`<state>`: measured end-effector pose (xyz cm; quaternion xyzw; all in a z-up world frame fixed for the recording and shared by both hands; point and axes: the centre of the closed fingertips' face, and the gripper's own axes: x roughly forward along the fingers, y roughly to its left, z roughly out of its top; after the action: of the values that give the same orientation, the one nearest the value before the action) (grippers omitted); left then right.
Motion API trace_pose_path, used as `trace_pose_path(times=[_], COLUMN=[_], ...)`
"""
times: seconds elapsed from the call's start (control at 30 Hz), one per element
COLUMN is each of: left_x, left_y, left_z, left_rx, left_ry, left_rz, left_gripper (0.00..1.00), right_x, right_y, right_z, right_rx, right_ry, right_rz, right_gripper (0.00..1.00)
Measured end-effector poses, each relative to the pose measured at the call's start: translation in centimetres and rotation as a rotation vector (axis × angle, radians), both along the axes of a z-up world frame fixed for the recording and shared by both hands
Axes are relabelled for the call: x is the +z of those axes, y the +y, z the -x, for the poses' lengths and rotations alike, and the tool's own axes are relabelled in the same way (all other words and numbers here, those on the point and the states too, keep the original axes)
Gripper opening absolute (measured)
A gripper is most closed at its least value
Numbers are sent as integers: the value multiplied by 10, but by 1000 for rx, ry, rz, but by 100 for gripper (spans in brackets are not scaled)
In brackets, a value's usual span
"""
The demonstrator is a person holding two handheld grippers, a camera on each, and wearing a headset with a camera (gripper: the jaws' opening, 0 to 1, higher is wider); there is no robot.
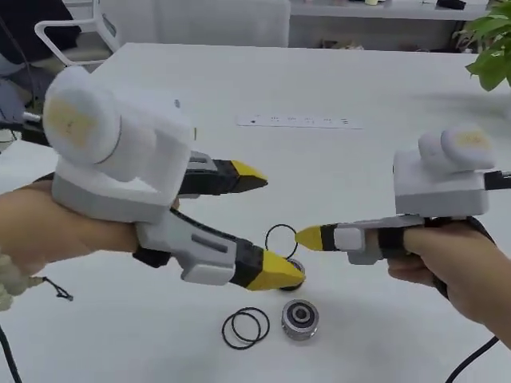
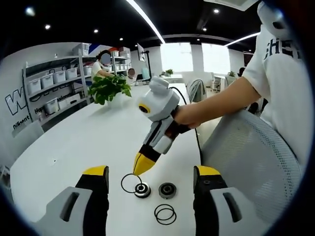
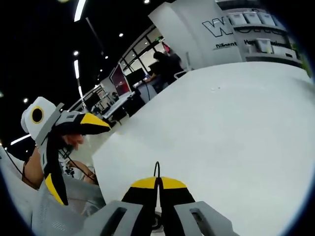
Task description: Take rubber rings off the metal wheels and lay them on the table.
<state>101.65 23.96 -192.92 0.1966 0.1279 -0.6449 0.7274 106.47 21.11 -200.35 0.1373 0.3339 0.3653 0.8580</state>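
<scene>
Pinching a thin black rubber ring [image 1: 267, 239], the right gripper [image 1: 303, 237] has its yellow-tipped jaws pressed together on the band, and in the right gripper view the rubber runs as a dark line straight up from between the tips. The ring stands lifted off the white table [image 1: 239, 96], its lower edge dropping to the small ridged metal wheel [image 2: 142, 190], so it looks only partly freed; whether the rubber is caught in the groove cannot be told. The left gripper [image 1: 275, 223] has its jaws wide apart and holds nothing. In the head view its lower tip overlaps that wheel, but contact cannot be judged. Two loose black rubber rings [image 1: 246, 327] lie overlapping on the table, just beside a second metal wheel [image 1: 300, 317] that appears bare. This looks like the final ring, mid-peel. Doing it well means steadying the wheel first: the left gripper should close on its sides or press it down, because a light wheel would likely rise with the stretched band. The right gripper should then draw the ring up and over the far side of the rim rather than pulling straight back, easing it round. Too hard a pull risks the band snapping out of the tips. Once clear, the ring belongs flat beside the other two.
</scene>
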Motion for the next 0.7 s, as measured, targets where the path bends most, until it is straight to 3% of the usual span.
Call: trace_pose_path(times=[0.23, 0.47, 0.7], left_x=[9, 15, 9], left_y=[31, 63, 90], left_z=[1, 6, 12], left_rx=[74, 149, 220], left_ry=[-13, -5, 12], left_rz=[9, 38, 51], left_gripper=[73, 81, 84], right_x=[9, 12, 14], right_y=[9, 22, 34], right_z=[6, 12, 19], right_rx=[25, 71, 117], right_ry=[-12, -10, -9], right_rz=[-24, -43, -46], right_gripper=[0, 0, 0])
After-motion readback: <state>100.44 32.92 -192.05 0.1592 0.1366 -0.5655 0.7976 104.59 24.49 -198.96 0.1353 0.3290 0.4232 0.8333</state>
